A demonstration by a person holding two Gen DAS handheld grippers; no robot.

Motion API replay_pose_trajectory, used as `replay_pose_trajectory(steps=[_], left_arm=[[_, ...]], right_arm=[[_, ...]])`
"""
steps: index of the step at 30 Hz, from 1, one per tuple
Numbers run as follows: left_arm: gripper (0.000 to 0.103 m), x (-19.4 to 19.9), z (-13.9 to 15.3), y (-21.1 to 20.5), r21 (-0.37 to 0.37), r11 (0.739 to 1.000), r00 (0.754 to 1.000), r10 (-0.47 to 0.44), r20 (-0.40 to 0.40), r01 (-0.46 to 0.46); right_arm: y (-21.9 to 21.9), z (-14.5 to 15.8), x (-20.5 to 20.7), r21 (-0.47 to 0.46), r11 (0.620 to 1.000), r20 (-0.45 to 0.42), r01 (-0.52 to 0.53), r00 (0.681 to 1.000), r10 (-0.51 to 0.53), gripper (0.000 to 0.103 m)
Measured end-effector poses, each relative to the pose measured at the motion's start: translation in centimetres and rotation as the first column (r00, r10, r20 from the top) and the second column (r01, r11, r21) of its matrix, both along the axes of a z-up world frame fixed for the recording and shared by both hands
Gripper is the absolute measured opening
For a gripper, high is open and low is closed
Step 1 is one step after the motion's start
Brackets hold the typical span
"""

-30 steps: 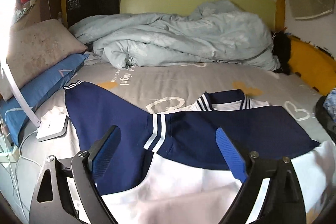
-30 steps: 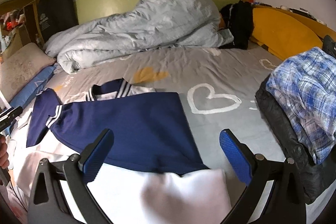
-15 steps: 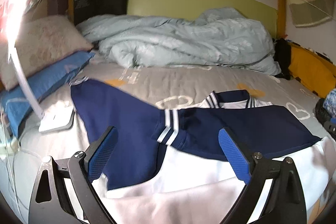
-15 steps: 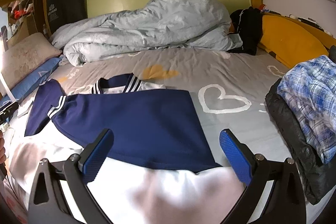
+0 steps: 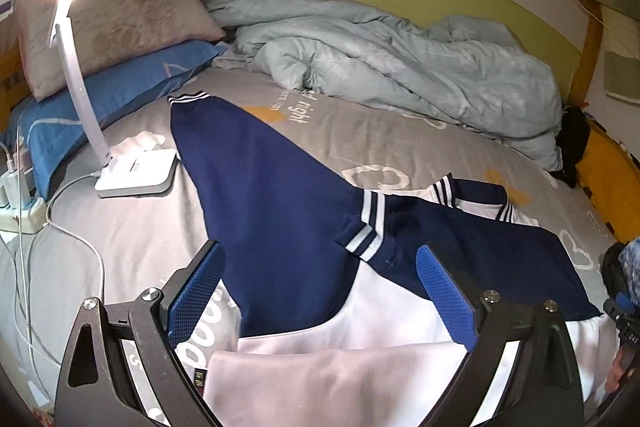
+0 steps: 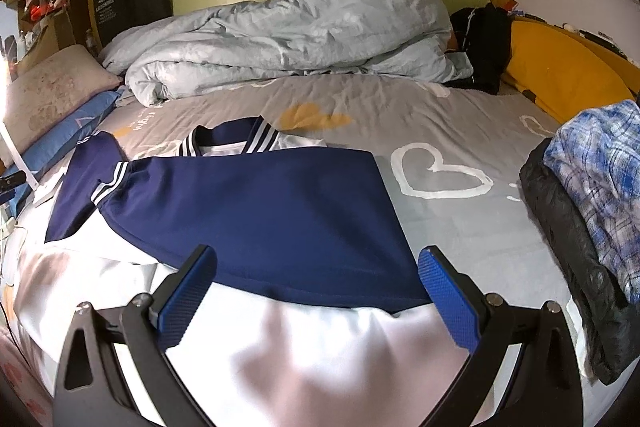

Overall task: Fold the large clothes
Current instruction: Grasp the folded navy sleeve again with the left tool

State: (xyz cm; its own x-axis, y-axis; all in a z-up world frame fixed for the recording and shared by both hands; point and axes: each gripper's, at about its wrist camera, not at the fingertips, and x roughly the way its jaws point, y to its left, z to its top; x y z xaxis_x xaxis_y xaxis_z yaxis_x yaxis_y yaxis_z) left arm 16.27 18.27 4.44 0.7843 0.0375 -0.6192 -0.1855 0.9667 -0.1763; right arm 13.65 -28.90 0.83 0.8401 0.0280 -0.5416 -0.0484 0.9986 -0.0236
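Hovering with nothing between their blue ribbed pads, the left tongs stand spread wide at the bottom of the left wrist frame — the right tongs are spread just as wide and just as empty at the bottom of theirs. Under both lies the task's garment, a large navy-and-white sports jacket with white-striped cuffs and collar, spread on the grey bed sheet printed with white hearts. Its white body fills the lower centre of each view; one navy sleeve is folded across the chest, the other navy sleeve runs toward the upper left of the left view. Left of that sleeve a white desk lamp with a flat square base sits on the sheet, its cable trailing down-left. A rumpled pale blue duvet is heaped across the upper middle. At the right edge of the right view, a blue plaid shirt rests on a black padded garment.
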Motion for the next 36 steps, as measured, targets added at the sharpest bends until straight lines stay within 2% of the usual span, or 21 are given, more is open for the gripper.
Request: replay_pose_trajectory(steps=[3,5,8,10,13,16,19,21,25,28,29,30,31,32,36], left_arm=[[0.095,1.7,0.8,0.6,0.000,1.000,0.999,0.004,-0.034,-0.004],[0.095,2.9,1.9,0.6,0.051,0.999,1.000,-0.015,-0.022,0.016],[0.095,4.2,3.3,1.8,0.124,0.992,0.999,0.023,0.030,-0.027],[0.095,5.8,3.2,3.1,0.151,0.988,1.000,0.022,0.022,-0.025],[0.095,8.3,1.7,6.6,0.089,0.995,0.998,0.043,-0.034,-0.040],[0.090,10.6,-0.8,9.9,0.044,0.994,0.989,0.101,-0.108,-0.096],[0.085,12.7,-3.8,12.4,-0.039,0.992,0.976,0.109,-0.188,-0.119],[0.076,14.0,-5.9,13.8,-0.084,0.986,0.962,0.119,-0.246,-0.143],[0.068,15.5,-8.7,14.9,-0.107,0.981,0.942,0.124,-0.312,-0.164],[0.048,16.6,-10.0,15.2,-0.069,0.987,0.929,0.115,-0.351,-0.148],[0.032,16.7,-10.2,15.2,-0.051,0.988,0.929,0.118,-0.351,-0.145],[0.014,16.5,-10.2,15.1,-0.051,0.988,0.932,0.118,-0.343,-0.144],[0.007,16.3,-10.0,15.0,-0.071,0.989,0.937,0.101,-0.335,-0.132],[0.005,16.0,-9.7,14.8,-0.082,0.990,0.944,0.086,-0.317,-0.118],[0.004,13.7,-4.9,12.4,-0.009,0.997,0.986,0.074,-0.151,-0.076]], right_arm=[[-0.2,0.1,0.0,0.011,1.000,0.000,0.005,1.000,-0.005,0.101],[-0.2,0.1,0.0,0.011,1.000,-0.002,0.011,1.000,-0.011,0.101],[-0.1,0.2,-0.1,0.007,1.000,-0.005,0.004,1.000,-0.004,0.101],[-0.1,0.3,-0.3,-0.002,1.000,0.004,0.000,1.000,0.000,0.101],[-0.1,0.2,0.0,-0.011,1.000,0.004,0.011,1.000,-0.010,0.101],[-0.4,-0.2,0.7,0.014,1.000,-0.024,0.012,1.000,-0.011,0.101],[-0.4,-0.8,1.5,0.040,0.999,-0.057,0.009,0.998,-0.007,0.101],[-0.4,-1.2,2.0,0.039,0.999,-0.073,0.015,0.997,-0.012,0.101],[-0.4,-1.9,2.4,0.023,0.999,-0.090,0.026,0.996,-0.024,0.101],[-0.6,-1.9,2.4,0.028,0.999,-0.092,0.034,0.995,-0.031,0.101],[-0.8,-1.8,2.4,0.036,0.999,-0.090,0.039,0.995,-0.035,0.101],[-0.9,-1.6,2.4,0.046,0.998,-0.088,0.040,0.995,-0.036,0.101],[-0.9,-1.5,2.4,0.053,0.998,-0.086,0.040,0.996,-0.036,0.101],[-1.0,-1.4,2.3,0.061,0.997,-0.085,0.037,0.996,-0.032,0.101],[-1.1,-1.3,1.9,0.047,0.998,-0.078,0.047,0.996,-0.043,0.101]])
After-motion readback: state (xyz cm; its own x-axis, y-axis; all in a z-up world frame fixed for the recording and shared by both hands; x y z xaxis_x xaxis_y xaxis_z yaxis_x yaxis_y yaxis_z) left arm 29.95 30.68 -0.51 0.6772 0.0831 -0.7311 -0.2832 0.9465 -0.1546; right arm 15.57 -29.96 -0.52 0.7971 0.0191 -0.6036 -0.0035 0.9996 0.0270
